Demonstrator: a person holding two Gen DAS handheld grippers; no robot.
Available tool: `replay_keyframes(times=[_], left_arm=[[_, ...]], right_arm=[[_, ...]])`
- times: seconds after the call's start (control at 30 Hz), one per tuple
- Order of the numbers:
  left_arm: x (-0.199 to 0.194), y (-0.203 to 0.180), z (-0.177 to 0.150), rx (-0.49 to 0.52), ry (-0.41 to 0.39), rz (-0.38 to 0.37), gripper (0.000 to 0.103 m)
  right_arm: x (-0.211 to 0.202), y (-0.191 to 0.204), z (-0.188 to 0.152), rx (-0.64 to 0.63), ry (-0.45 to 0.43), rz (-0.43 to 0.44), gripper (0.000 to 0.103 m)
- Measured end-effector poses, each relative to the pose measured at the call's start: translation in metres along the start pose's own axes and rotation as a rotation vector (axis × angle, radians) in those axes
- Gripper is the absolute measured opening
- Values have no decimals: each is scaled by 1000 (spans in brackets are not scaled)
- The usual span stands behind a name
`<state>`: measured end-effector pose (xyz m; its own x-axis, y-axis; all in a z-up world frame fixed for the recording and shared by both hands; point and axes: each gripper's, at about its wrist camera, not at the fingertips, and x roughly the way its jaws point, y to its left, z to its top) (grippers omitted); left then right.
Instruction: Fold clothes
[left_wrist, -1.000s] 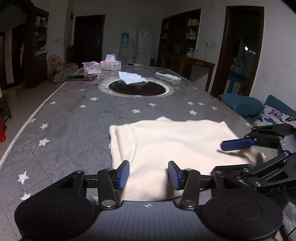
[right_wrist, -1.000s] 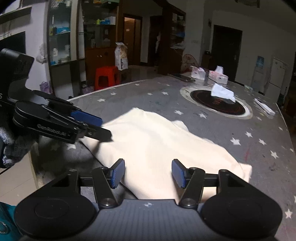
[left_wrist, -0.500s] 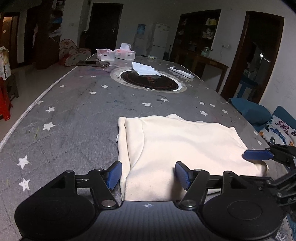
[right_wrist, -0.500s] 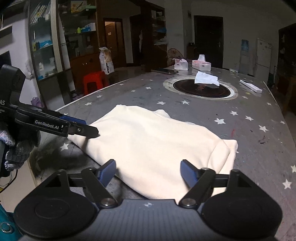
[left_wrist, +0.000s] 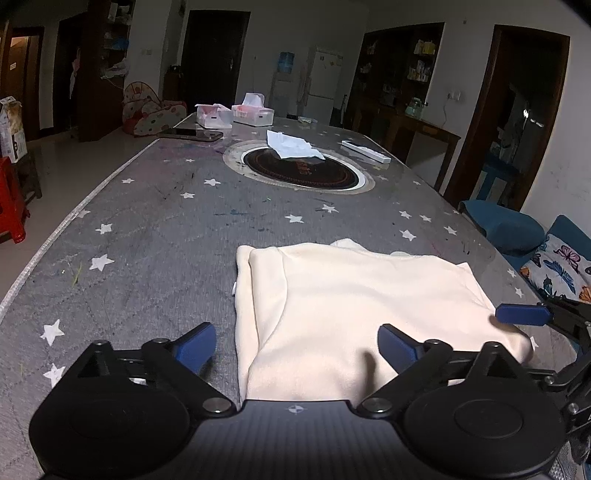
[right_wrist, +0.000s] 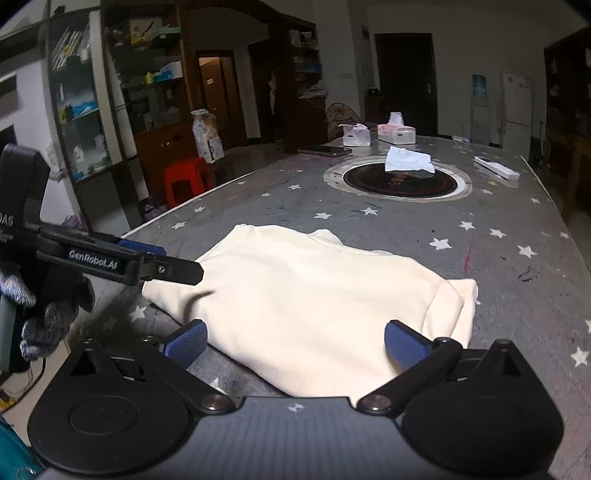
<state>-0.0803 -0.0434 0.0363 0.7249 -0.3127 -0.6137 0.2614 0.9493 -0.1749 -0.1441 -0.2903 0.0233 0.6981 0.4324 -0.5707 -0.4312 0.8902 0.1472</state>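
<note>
A cream garment (left_wrist: 362, 306) lies folded into a rough rectangle on the grey star-patterned tablecloth (left_wrist: 155, 243), near the table's front edge. It also shows in the right wrist view (right_wrist: 314, 295). My left gripper (left_wrist: 297, 349) is open and empty, its jaws wide apart just in front of the garment's near edge. My right gripper (right_wrist: 295, 341) is open and empty at the garment's other near corner. The right gripper's fingers (left_wrist: 524, 314) show at the right in the left wrist view. The left gripper's fingers (right_wrist: 140, 258) show at the left in the right wrist view.
A round black hotplate (left_wrist: 299, 171) sits in the table's middle with a white tissue (left_wrist: 291, 146) on it. Two tissue boxes (left_wrist: 236, 112), a phone (left_wrist: 190, 134) and a white remote (left_wrist: 365, 151) lie at the far end. A red stool (right_wrist: 184, 179) stands left of the table.
Both grippers opened wider and drew back from the garment toward the table's front edge. The garment lies flatter and still.
</note>
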Motion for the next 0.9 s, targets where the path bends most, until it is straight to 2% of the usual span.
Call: replay_keyframes(times=[0.13, 0.57, 0.9], left_arm=[[-3, 0, 1, -2, -18, 3, 103], [-16, -4, 0, 5, -54, 5, 103], [-32, -22, -12, 63, -63, -14, 103]], right_arm=[[2, -1, 0, 35, 12, -5, 103], [-5, 9, -2, 26, -1, -69, 103], [-23, 20, -11, 34, -40, -102, 103]])
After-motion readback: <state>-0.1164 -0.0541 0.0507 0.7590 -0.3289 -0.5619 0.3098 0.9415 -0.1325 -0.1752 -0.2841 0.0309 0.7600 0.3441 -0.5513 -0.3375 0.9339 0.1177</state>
